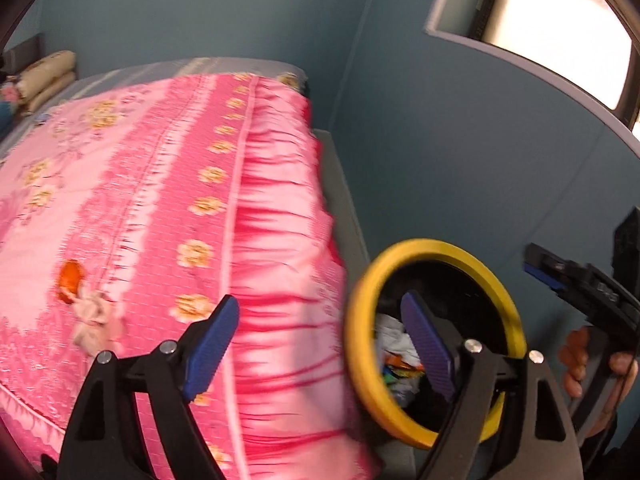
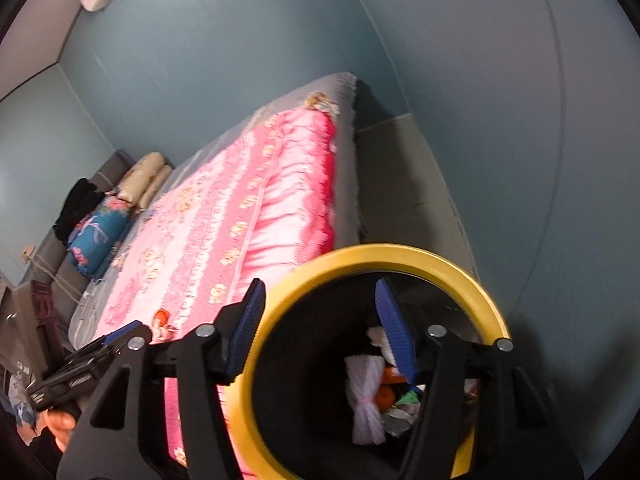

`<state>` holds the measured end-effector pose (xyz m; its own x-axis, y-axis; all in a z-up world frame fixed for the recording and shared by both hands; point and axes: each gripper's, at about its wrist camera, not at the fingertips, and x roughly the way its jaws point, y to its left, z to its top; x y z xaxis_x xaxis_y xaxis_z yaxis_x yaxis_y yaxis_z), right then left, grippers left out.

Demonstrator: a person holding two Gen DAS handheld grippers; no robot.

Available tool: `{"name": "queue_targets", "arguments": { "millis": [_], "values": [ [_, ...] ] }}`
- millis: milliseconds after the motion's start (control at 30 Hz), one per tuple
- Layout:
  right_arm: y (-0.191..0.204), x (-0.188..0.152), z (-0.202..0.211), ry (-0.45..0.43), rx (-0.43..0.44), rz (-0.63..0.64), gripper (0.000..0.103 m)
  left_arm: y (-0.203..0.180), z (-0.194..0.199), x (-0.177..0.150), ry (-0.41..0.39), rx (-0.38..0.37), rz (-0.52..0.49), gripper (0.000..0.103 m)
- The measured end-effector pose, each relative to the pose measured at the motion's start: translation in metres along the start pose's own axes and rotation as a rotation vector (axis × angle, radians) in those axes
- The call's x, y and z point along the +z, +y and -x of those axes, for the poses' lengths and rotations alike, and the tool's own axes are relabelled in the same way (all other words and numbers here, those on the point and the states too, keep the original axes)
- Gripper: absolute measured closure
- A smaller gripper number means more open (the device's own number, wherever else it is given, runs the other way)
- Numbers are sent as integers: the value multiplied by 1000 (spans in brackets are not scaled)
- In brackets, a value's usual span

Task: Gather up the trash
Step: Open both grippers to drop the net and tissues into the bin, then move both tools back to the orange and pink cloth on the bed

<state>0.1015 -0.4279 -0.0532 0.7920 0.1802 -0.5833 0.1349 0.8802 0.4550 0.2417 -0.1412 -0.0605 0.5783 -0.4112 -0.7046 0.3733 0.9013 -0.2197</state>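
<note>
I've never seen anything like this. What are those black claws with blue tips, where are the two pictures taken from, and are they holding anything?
No robot here: a person holds a hand-operated claw in each hand, each with a camera looking along its two fingers. One picture is from the left gripper, the other from the right gripper. Both stand open and hold nothing. The left one faces a bed with a pink quilt, where an orange scrap and a crumpled tissue still lie. The right one hovers over a black bin with a yellow rim beside the bed; wrappers and white paper already lie inside.
</note>
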Motion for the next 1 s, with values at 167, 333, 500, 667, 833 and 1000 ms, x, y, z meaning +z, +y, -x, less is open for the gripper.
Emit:
{"name": "queue_targets", "arguments": {
  "millis": [167,333,500,667,833,1000],
  "values": [
    [35,4,-4,-11,78,61,39,44,14,6,-30,81,43,23],
    [85,4,-18,21,142,147,36,97,27,11,-54,154,105,23],
    [134,-2,-42,66,184,222,35,147,36,11,-76,214,170,23],
    [175,-15,-69,124,237,270,34,201,36,7,-66,262,234,23],
    [213,-32,-104,196,268,311,33,247,24,-1,-33,305,275,23],
    [247,-55,-146,287,279,338,33,281,3,-10,8,314,327,23]
  ]
}}
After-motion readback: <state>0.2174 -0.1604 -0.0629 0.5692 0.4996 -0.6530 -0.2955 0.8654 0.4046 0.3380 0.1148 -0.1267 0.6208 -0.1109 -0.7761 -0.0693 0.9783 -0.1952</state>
